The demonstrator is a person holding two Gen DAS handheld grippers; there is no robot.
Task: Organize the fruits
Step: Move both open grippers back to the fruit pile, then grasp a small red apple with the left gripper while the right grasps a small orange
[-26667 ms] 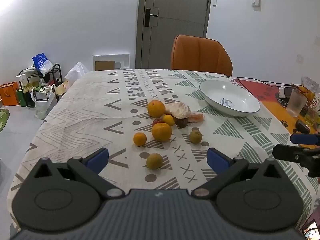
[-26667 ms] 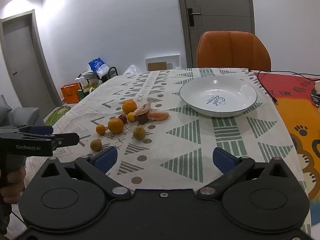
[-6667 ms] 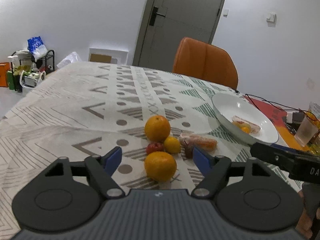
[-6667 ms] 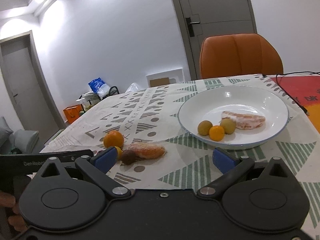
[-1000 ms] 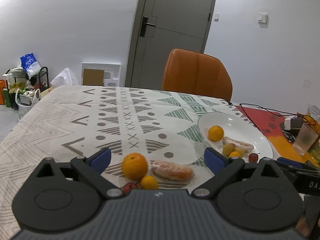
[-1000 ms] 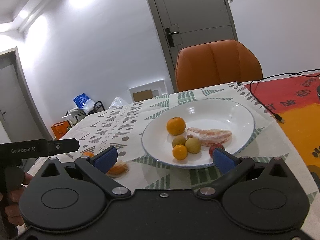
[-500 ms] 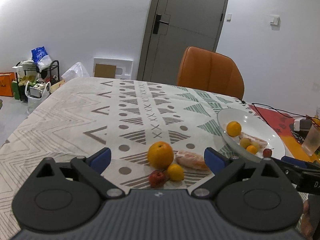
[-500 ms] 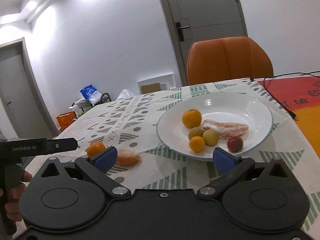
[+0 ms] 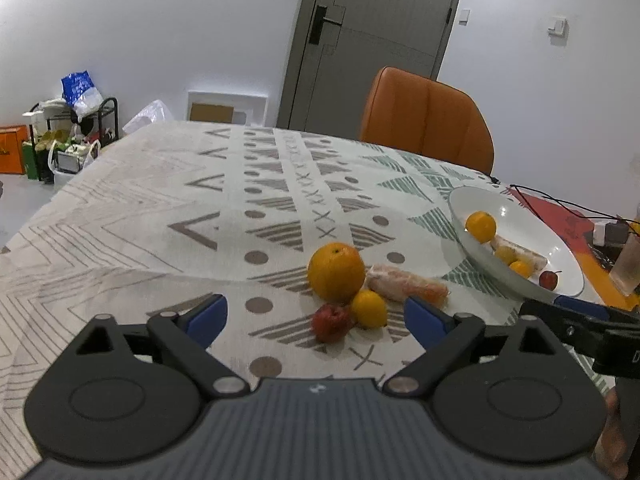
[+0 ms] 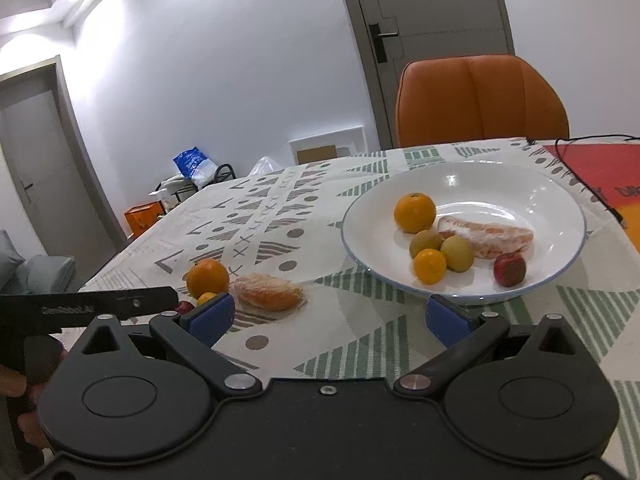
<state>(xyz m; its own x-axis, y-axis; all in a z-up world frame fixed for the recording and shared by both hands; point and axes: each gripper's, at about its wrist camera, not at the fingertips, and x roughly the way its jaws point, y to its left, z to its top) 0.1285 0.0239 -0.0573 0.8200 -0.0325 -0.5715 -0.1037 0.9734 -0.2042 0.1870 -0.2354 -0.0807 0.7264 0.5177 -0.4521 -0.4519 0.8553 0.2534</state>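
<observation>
A large orange (image 9: 336, 271), a small yellow fruit (image 9: 369, 308), a small red fruit (image 9: 331, 322) and a peeled citrus piece (image 9: 406, 287) lie together on the patterned tablecloth. My left gripper (image 9: 316, 318) hovers just short of them, its jaws closing with the red and yellow fruits between them, untouched. The white bowl (image 10: 560, 200) holds an orange (image 10: 414, 213), several small fruits, a red fruit (image 10: 509, 269) and a peeled piece (image 10: 488, 237). My right gripper (image 10: 329, 317) stands open and empty in front of the bowl.
An orange chair (image 10: 480, 100) stands at the table's far side. A black cable (image 9: 560, 204) and a red-orange mat (image 10: 600, 168) lie right of the bowl, with a plastic cup (image 9: 628, 268) nearby. Bags and a rack (image 9: 68, 140) sit on the floor at left.
The left gripper has come down and closer to the loose fruit group, and its jaws have narrowed slightly. The right gripper has drawn back a little from the bowl and shifted left.
</observation>
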